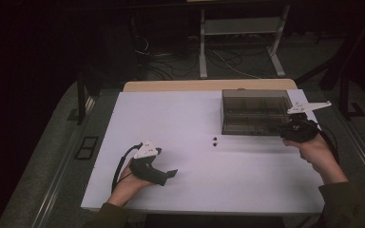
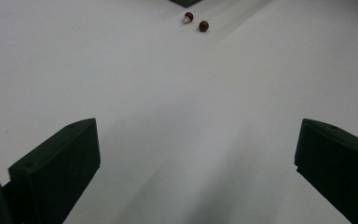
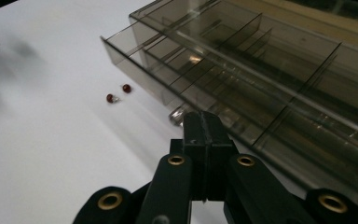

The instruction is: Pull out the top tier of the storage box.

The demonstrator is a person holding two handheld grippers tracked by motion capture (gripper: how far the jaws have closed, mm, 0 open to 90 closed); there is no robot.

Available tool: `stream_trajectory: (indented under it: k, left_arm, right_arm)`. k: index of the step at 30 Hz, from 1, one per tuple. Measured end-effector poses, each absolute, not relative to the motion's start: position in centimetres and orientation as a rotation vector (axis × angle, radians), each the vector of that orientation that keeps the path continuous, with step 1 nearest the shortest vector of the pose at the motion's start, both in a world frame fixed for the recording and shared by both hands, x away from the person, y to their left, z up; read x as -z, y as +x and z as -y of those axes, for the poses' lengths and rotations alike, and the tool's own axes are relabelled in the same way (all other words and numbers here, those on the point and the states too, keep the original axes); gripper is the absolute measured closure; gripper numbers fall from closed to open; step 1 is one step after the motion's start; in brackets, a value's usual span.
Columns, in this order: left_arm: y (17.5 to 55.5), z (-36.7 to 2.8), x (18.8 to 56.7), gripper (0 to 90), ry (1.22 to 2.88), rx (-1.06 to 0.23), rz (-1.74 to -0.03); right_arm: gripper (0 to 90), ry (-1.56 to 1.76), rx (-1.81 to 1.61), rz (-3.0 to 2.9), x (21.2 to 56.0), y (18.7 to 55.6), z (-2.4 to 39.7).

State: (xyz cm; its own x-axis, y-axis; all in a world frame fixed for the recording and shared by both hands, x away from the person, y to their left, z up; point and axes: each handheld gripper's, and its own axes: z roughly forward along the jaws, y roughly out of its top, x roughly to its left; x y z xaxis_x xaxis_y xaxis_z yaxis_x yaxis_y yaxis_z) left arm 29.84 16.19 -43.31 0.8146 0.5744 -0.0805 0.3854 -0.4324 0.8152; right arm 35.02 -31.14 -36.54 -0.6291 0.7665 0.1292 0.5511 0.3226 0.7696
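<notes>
On the left side of the white surface (image 1: 180,118), the left gripper (image 1: 164,175) rests low with its jaws spread wide and nothing between them; in the left gripper view the two dark red beads (image 2: 196,21) lie well ahead of it, just beside each other, one showing a pale spot or stub. Toward the middle, the high view shows the same beads (image 1: 215,141) on the bare surface, just in front of the smoky plastic compartment box (image 1: 256,111) and outside it. At the right, the right gripper (image 3: 205,140) has its jaws pressed together on nothing, held close to the front wall of the box (image 3: 270,79), whose dividers look empty as far as the tinted plastic lets one tell. Judging from this, the sorting seems hardly begun: both beads are yet to be picked up and dropped into a compartment, and neither gripper is at them.
</notes>
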Motion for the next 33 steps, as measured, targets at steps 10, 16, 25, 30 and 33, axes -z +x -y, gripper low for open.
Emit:
stream_trajectory:
  k: [10,16,25,30,33]
  left_arm:
    - [29.8,-16.2,43.3,0.0,2.077,-0.257,-0.708]
    - [29.8,-16.2,43.3,0.0,2.078,-0.257,-0.707]
    - [29.8,-16.2,43.4,0.0,2.081,-0.255,-0.706]
    - [29.8,-16.1,43.4,0.0,2.080,-0.255,-0.706]
    - [29.8,-16.1,43.4,0.0,2.080,-0.255,-0.705]
  right_arm:
    - [88.9,1.216,-1.181,-2.319,36.2,37.1,31.3]
    - [88.9,1.233,-1.166,-2.322,36.5,38.0,31.3]
    - [88.9,1.265,-1.118,-2.318,37.2,38.3,31.7]
    - [88.9,1.263,-1.118,-2.319,37.3,38.3,31.7]
    - [88.9,1.257,-1.119,-2.322,37.3,38.3,31.6]
